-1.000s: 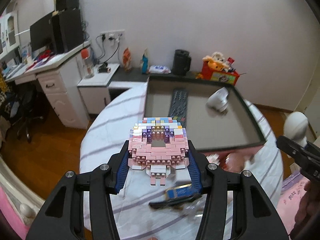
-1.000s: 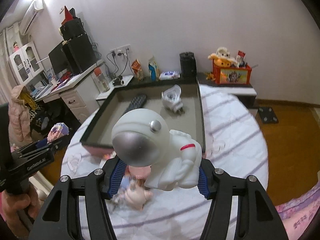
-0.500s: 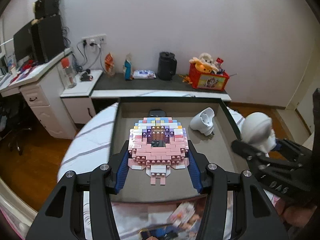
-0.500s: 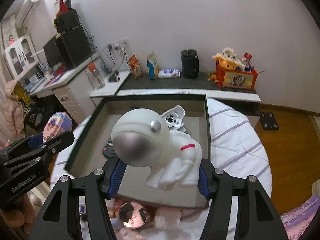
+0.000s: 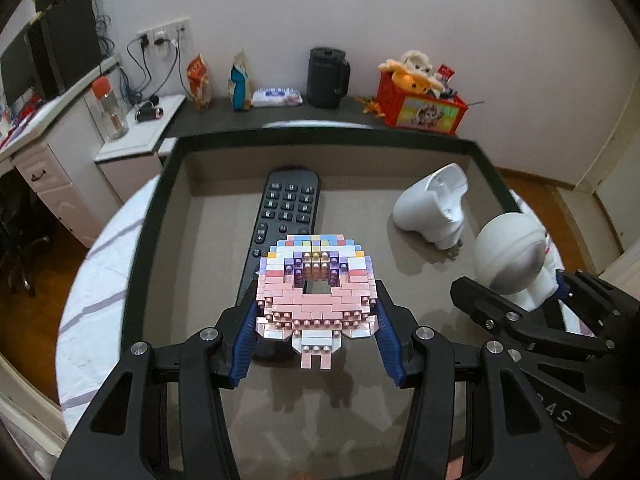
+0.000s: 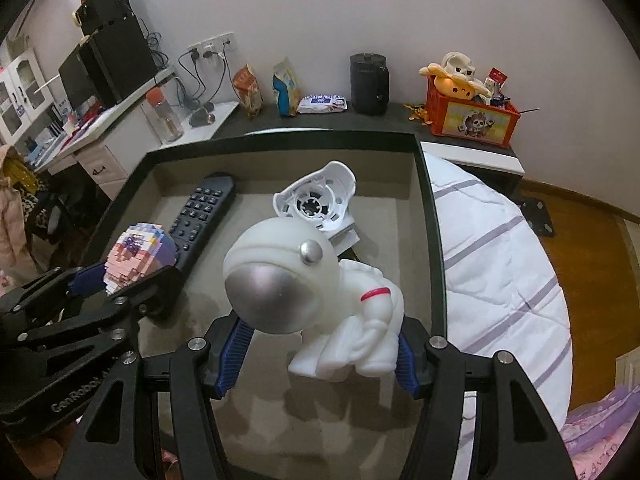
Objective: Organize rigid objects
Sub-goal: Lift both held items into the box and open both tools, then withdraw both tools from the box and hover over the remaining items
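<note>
Low in the frame, the left gripper (image 5: 316, 336) pinches the brick doughnut (image 5: 316, 292), hiding part of the remote (image 5: 286, 216); the right gripper (image 6: 316, 354) pinches the astronaut (image 6: 308, 292).

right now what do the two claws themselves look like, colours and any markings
Both are alike: the left claw and right claw have matte black angular frames with triangular cut-outs, round silver screw heads at the joints, and ribbed blue pads lining the inner faces. White lettering runs along the left one's side in the right wrist view, partly readable as "GenRobot". No cables or sleeves show.
</note>
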{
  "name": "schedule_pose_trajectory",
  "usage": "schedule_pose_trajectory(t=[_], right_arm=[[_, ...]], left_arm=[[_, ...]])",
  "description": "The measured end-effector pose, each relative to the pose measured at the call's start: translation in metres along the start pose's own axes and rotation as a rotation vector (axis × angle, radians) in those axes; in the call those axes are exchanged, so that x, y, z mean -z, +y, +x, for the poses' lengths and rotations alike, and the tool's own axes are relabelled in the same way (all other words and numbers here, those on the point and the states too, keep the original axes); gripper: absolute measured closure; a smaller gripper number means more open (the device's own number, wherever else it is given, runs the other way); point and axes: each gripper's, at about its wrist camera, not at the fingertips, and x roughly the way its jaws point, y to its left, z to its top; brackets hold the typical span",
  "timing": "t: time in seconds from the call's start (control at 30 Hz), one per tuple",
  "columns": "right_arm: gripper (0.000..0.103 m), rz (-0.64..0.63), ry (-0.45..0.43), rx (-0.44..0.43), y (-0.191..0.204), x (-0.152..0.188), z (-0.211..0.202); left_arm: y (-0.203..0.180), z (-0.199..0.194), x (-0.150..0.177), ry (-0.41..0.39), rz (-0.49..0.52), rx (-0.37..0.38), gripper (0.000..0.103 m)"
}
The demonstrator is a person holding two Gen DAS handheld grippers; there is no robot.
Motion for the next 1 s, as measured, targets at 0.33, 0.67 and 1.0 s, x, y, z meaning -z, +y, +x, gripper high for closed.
schedule_pose_trajectory(t=[0.33, 0.67, 1.0], right_arm=[[0.04, -0.069, 0.009, 0.069, 0.009, -0.001, 0.008], [0.021, -0.075, -0.003, 0.066, 0.01, -0.002, -0.002], [0.021, -0.007, -0.068, 0.031, 0.012, 0.015, -0.056]], left_arm=[[0.001, 0.013, 0.001, 0.035, 0.007, -0.036, 0.04], [0.022, -0.018, 0.01, -0.008, -0.033, -0.096, 0.013], [0.024, -0.095, 0.035, -0.129, -0.008, -0.123, 0.001]])
